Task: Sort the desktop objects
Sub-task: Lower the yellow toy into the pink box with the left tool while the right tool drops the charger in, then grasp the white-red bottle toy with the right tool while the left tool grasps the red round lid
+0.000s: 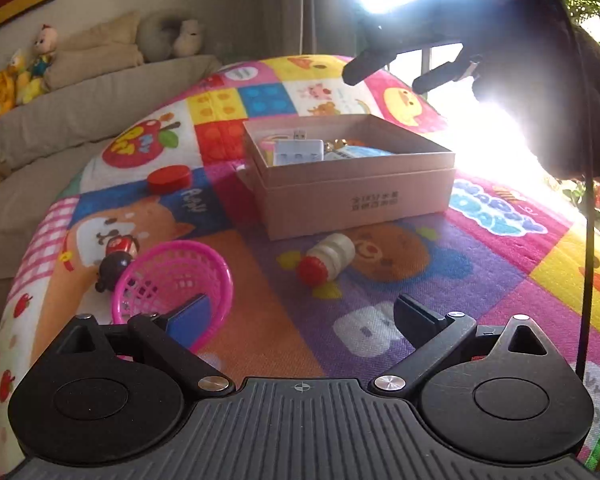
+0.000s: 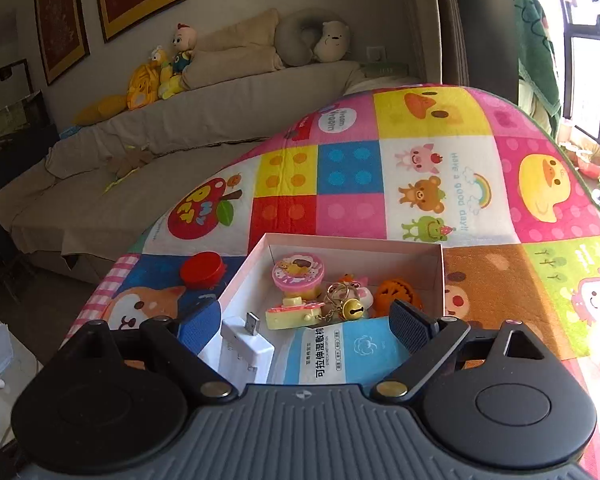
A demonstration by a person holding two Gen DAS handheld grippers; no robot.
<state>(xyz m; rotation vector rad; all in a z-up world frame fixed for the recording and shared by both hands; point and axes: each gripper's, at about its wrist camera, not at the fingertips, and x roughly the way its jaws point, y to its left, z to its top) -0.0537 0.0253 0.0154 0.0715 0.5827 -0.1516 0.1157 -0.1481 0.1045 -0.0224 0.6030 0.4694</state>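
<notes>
My left gripper is spread wide and empty, pink basket touching its left finger, small red-capped bottle lying ahead before the cardboard box. My right gripper, also wide and empty, hangs over the box contents: white USB adapter, then a blue packet reading "STRETCH WET COTTON". Mat print reads "Have a good day!".

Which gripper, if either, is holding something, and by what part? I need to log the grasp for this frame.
Neither. The left gripper is open over the mat, fingers apart with nothing between them. The right gripper is open above the box, gripping nothing.
</notes>
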